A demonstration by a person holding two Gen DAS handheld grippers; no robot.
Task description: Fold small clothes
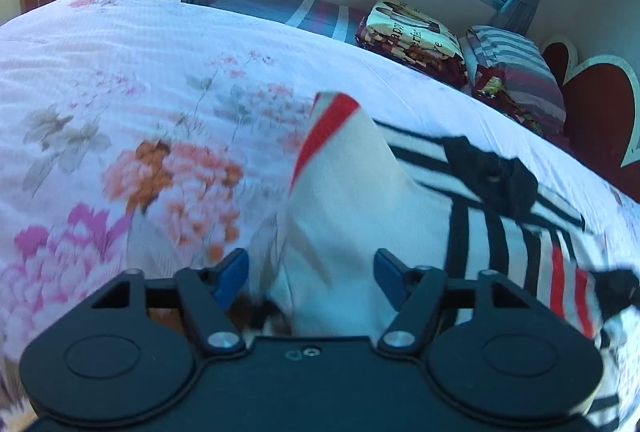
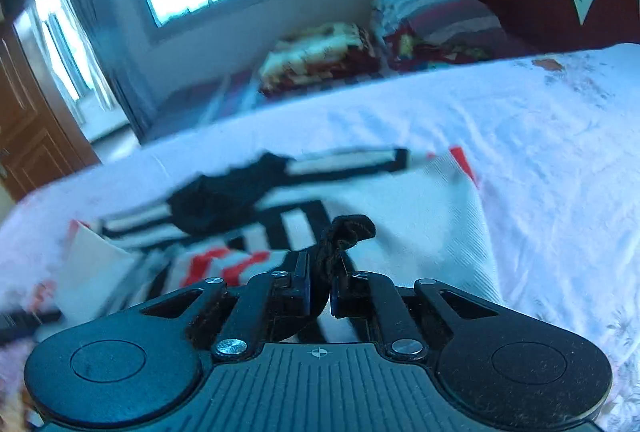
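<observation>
Bedroom daylight falls across my work surface, a bed under a floral quilt (image 1: pixel 120 79), with striped pillows (image 1: pixel 516 67) by a red headboard (image 1: pixel 596 111) at the far end. Spread on the quilt right in front of both my tools is the small garment (image 1: pixel 360 199), cream with black and red stripes and a red-edged corner standing up. I judge it light, limp and prone to bunching, so I would take it by hems or corners, not the slack middle. My left gripper (image 1: pixel 312 276) has its blue pads wide apart with cream cloth lying between them, unpinched as far as I can tell. My right gripper (image 2: pixel 320 292) is nearly closed, pinching a dark brown ribbed edge (image 2: pixel 344 236) of the fabric
</observation>
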